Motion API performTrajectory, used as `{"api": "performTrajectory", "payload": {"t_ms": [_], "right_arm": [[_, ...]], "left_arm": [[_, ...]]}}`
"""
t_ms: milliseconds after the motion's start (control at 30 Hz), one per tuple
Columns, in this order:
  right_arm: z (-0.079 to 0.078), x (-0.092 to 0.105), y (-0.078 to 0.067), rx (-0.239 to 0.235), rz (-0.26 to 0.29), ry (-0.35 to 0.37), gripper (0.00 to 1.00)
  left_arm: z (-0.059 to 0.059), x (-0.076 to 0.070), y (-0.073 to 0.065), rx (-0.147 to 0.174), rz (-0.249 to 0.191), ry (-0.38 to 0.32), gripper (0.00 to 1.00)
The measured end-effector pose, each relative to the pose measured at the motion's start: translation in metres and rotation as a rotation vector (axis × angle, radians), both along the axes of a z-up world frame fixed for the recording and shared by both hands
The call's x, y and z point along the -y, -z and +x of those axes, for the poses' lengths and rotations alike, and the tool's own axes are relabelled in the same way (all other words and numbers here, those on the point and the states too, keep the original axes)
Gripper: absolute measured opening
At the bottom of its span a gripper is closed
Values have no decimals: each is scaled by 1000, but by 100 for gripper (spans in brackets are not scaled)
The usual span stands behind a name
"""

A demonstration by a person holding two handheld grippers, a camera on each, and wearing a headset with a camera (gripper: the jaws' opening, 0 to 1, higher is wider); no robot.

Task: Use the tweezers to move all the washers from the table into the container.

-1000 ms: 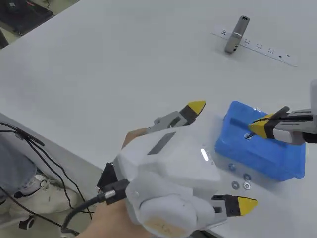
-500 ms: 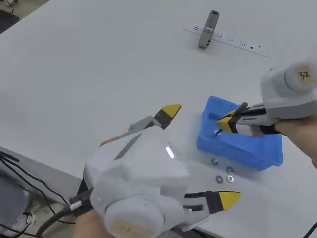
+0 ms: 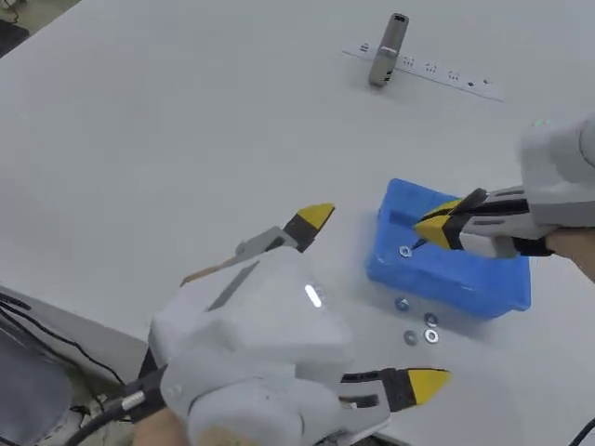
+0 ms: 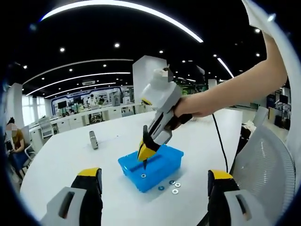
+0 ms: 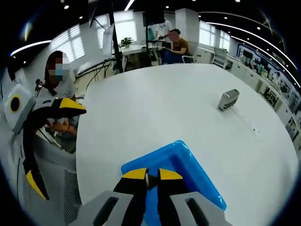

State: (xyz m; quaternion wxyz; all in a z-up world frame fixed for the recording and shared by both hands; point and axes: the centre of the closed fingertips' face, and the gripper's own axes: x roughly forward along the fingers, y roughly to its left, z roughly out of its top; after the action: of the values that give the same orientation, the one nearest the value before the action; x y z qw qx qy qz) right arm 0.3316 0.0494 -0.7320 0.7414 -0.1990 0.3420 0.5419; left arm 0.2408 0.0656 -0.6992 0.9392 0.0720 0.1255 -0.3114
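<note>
My right gripper (image 3: 439, 229) is shut on thin dark tweezers (image 3: 420, 242), whose tip hangs over the near left part of the blue container (image 3: 465, 279). A washer (image 3: 405, 251) lies in the container just under that tip. Several washers (image 3: 430, 335) lie on the white table in front of the container. My left gripper (image 3: 372, 297) stands open in the foreground, left of the container and holding nothing. The left gripper view shows its open jaws (image 4: 154, 174) facing the container (image 4: 160, 162), with the loose washers (image 4: 175, 191) in front. The right gripper view shows its jaws (image 5: 148, 176) shut over the container (image 5: 188, 172).
A white power strip (image 3: 432, 72) with a grey device (image 3: 388, 48) on it lies at the far side of the table. The table edge runs close along the near left, with cables below it. Seated people and desks show in the gripper views' background.
The head camera has shifted. My right gripper has drawn back slightly to the right, while the washer stays in place in the container. The left gripper stays open.
</note>
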Motion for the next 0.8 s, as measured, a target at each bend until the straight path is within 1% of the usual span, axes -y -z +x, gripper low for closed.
{"api": "performTrajectory", "payload": {"t_ms": [100,167,200,233,267,333,367,400,433,500,567,633,800], "right_arm": [[-17,7,-14,-24,32,3,2],[-30,14,-15,-55,34,8,2],[-38,18,-13,-67,32,6,2],[-40,20,-13,-71,30,5,2],[-48,23,-8,-81,18,1,1],[-60,27,3,-95,-5,-23,1],[-65,30,12,-96,-24,-40,1],[-66,32,18,-103,-33,-37,1],[-68,36,27,-110,-52,-36,2],[-66,41,38,-112,-66,-18,2],[-66,43,43,-128,-55,2,2],[-66,44,48,-135,-56,5,3],[-64,41,53,-118,-66,-19,3]], "left_arm": [[-1,2,2,-10,-1,12,95],[-2,3,4,-17,13,17,94],[-2,3,4,-18,13,18,94],[-2,3,5,-18,13,17,94],[-1,2,6,-20,15,16,94],[-1,1,9,-36,11,12,93],[-1,1,9,-41,9,13,93],[-1,1,9,-42,9,14,93],[-1,2,10,-42,9,17,93],[-2,4,10,-42,11,30,93],[-3,6,12,-46,19,43,93],[-4,6,12,-46,26,45,93],[-2,2,14,-55,28,27,93]]}}
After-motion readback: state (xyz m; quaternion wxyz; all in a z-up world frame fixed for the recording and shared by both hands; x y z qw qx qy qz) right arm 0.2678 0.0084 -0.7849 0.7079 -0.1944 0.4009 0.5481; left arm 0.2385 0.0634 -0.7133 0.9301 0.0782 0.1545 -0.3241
